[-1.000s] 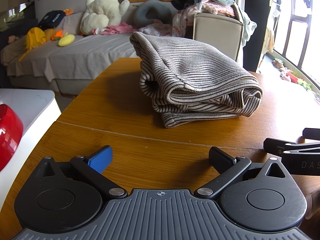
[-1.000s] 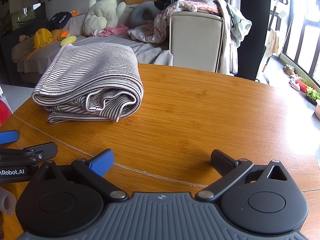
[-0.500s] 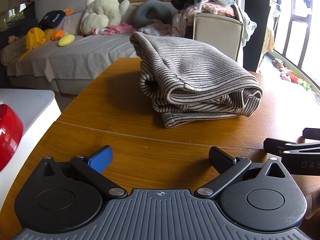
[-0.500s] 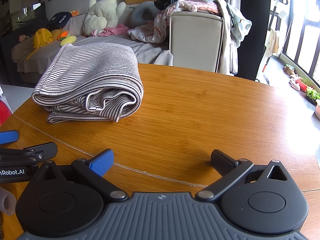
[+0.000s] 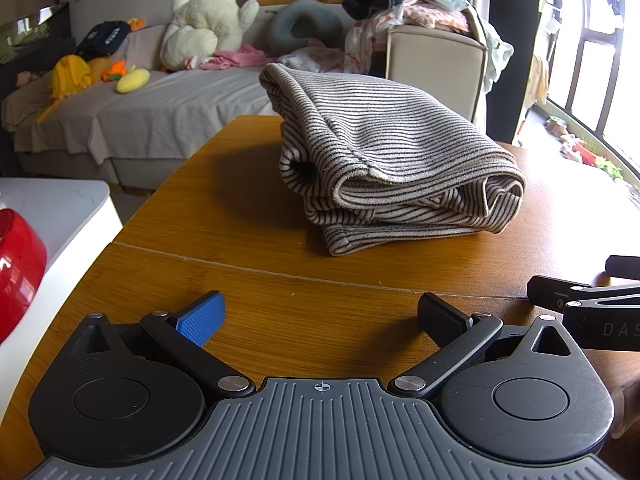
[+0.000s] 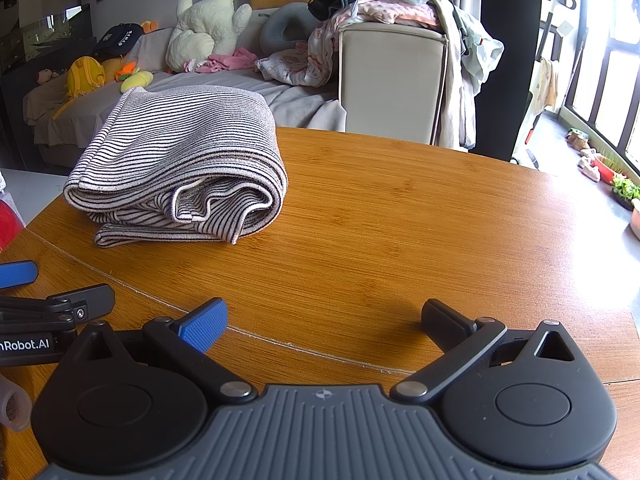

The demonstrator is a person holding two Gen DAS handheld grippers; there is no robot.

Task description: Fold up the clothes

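A living room lies behind the scene: a grey-covered sofa [image 5: 168,108] carries a cream plush duck [image 5: 208,16], a grey neck pillow [image 5: 304,26], a yellow backpack [image 5: 70,76] and pink cloth. A beige armchair [image 6: 392,80] just beyond the worktop is heaped with loose clothes [image 6: 384,0]. Bright windows [image 6: 600,80] stand on the right side of both views.

The wooden worktop [image 6: 400,220] has a rounded edge and a thin seam running across it near the cameras. To its left stands a white counter [image 5: 52,208] with a red object [image 5: 18,264] at the frame's edge.

The striped garment [image 5: 384,160] lies folded in a thick bundle on the worktop, toward its far left part, its layered edges facing the cameras.

The left tool [image 5: 320,316] sits low over the near edge of the worktop, released, its blue-padded and black fingers spread wide with bare wood between them. The right tool [image 6: 324,320] is likewise spread wide and grips nothing. Both stay well apart from the garment, and each shows at the edge of the other's view, side by side.
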